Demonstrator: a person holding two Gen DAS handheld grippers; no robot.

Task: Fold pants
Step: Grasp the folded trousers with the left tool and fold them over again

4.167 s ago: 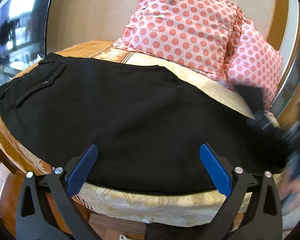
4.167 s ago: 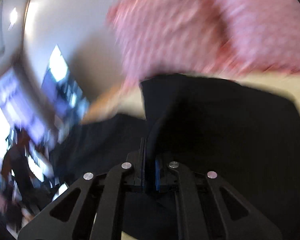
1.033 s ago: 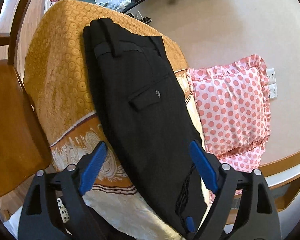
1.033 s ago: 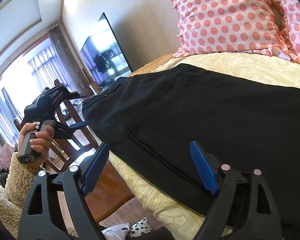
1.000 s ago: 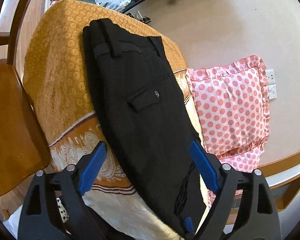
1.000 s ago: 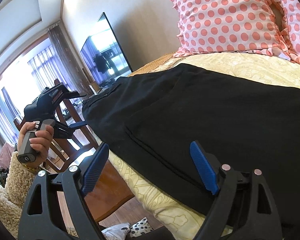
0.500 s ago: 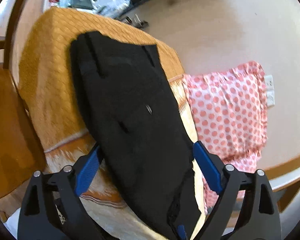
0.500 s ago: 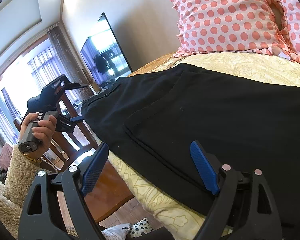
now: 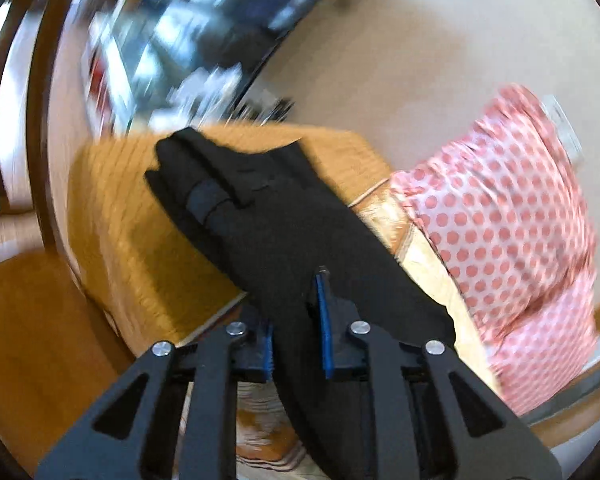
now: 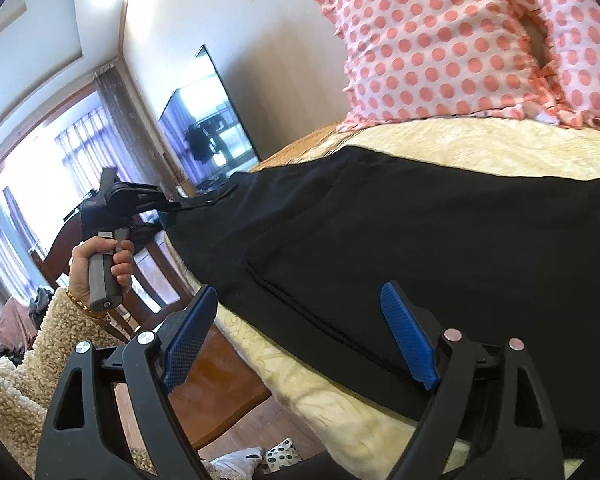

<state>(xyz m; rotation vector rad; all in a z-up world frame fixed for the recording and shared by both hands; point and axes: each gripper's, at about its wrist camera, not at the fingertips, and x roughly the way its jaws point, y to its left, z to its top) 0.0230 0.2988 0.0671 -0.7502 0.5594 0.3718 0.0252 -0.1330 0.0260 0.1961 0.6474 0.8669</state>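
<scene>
Closing on black cloth: left gripper (image 9: 296, 320), jaws narrow, blue pads (image 9: 323, 320) pinching a raised ridge of the pants (image 9: 268, 224) near their waist end. Pads pressing on fabric from both sides, cloth bunched up between them. Left view blurred; finer detail of the fold not readable.

Right gripper (image 10: 300, 332): jaws standing wide, nothing between the pads, hovering at the near edge of the bed over the other end of the pants (image 10: 440, 240). No contact visible.

Left hand (image 10: 100, 272) seen from the right view, wrapped round the grey handle, gripper tip reaching the far corner of the pants.

Pants: one pair, black, lying lengthwise along the near side of the bed (image 10: 500, 144), already doubled over, with a layered edge showing in front of the right gripper. Waistband end on the orange part of the cover (image 9: 112, 216), other end on the cream part.

Containers: not visible in either view.

Edges and room: pants running close to the near bed edge, cream cover hanging down below. Bare cream strip between pants and pillows. Wooden chair (image 10: 148, 272) just beside the bed below the left hand; wooden floor (image 10: 260, 420) under the right gripper.

Count: two grippers, one pair of pants, two pink dotted pillows (image 10: 440, 40) against the wall, one dark screen (image 10: 208, 120) on the wall.
</scene>
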